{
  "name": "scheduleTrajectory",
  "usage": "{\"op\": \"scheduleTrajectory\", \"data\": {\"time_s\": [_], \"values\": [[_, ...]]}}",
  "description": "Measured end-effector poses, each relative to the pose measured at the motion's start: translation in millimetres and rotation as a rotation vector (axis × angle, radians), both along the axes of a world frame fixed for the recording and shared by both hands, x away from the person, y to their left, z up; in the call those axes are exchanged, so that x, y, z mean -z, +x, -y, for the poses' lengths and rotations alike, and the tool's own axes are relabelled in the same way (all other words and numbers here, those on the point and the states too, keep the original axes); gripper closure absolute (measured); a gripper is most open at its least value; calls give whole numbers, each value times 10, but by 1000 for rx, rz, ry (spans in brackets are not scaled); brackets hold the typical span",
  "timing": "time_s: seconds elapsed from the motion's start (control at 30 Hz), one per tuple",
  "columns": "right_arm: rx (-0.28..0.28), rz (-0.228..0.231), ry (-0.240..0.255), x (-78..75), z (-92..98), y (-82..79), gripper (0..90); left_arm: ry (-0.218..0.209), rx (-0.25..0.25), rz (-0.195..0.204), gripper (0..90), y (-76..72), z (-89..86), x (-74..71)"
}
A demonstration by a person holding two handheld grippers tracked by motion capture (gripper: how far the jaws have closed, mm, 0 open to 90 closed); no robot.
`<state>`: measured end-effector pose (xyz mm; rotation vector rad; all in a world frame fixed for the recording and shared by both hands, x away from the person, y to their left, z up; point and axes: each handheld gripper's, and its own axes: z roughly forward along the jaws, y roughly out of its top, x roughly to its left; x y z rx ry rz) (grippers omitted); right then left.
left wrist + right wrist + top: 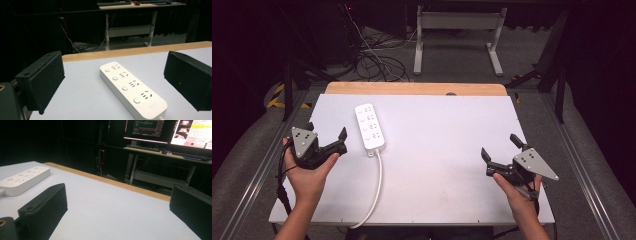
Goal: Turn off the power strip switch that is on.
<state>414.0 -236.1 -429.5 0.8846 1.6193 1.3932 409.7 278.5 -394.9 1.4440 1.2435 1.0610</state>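
1. Power strip (370, 127) lies flat on the white table (447, 165), on the left side, toward the far edge. Its long side runs from near to far.
2. Its cord (375, 192) comes out of the near end and drops off the near table edge, so its other end is hidden.
3. It is a smooth white plastic bar with round corners, four round buttons and four sets of holes.
4. Left gripper (328, 138) sits just left of the strip, not touching, jaws spread wide.
5. Right gripper (500, 148) is far off on the right, jaws spread wide too.
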Motion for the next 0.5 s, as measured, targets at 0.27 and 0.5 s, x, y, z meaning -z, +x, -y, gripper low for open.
{"op": "scheduleTrajectory", "data": {"time_s": [0.27, 0.5], "values": [[-4, 3, -4, -13, -31, 9, 18, 2, 10, -10, 39, -28, -16, 10], [-4, 1, -3, -6, -9, 4, 21, 6, 17, -25, 39, 10, -2, 25]]}}
